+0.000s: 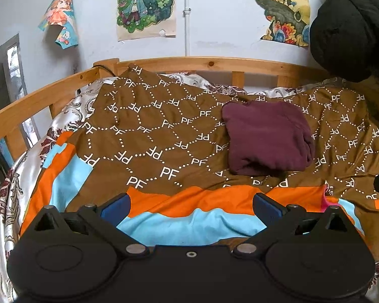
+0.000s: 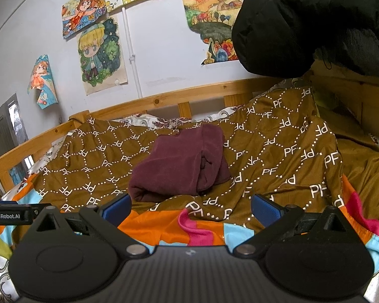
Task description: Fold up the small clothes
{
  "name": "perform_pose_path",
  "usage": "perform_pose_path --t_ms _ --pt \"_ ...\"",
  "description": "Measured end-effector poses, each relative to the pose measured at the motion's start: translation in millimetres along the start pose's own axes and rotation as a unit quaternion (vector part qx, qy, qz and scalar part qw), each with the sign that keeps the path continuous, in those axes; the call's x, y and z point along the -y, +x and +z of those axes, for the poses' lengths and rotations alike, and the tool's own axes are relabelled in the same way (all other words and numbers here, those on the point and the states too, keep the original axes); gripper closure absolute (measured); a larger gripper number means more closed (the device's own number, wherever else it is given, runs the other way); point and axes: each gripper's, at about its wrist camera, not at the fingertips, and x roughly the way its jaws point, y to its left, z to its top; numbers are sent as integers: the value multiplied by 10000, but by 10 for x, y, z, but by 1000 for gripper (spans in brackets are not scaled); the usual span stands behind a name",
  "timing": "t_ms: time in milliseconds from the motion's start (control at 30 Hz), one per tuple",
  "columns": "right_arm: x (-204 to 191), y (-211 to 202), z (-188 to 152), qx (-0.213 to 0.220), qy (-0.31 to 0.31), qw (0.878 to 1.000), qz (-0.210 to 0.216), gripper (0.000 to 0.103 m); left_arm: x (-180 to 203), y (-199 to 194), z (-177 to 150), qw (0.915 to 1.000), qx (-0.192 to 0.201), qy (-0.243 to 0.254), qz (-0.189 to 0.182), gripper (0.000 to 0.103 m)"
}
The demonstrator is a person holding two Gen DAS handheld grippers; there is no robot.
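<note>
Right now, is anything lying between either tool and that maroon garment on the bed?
Nothing visible does. The maroon garment lies folded on the brown bedspread, and only bare bedspread separates it from the open left tool and the open right tool. The black padded jacket hangs above to the right, clear of both paths.

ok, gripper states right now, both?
Left gripper: open, holding nothing.
Right gripper: open, holding nothing; the folded maroon garment lies ahead on the bed.

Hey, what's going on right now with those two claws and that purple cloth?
Left gripper open, empty. Right gripper open, empty. Maroon garment lies folded on brown bedspread, untouched. Nothing in the way.
</note>
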Motion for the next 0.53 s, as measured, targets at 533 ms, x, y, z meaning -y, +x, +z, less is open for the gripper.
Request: perform_pose_path --t_ms 533 --pt "-7 -6 1 10 -4 10000 -3 0 -8 -2 -11 10000 10 16 -4 1"
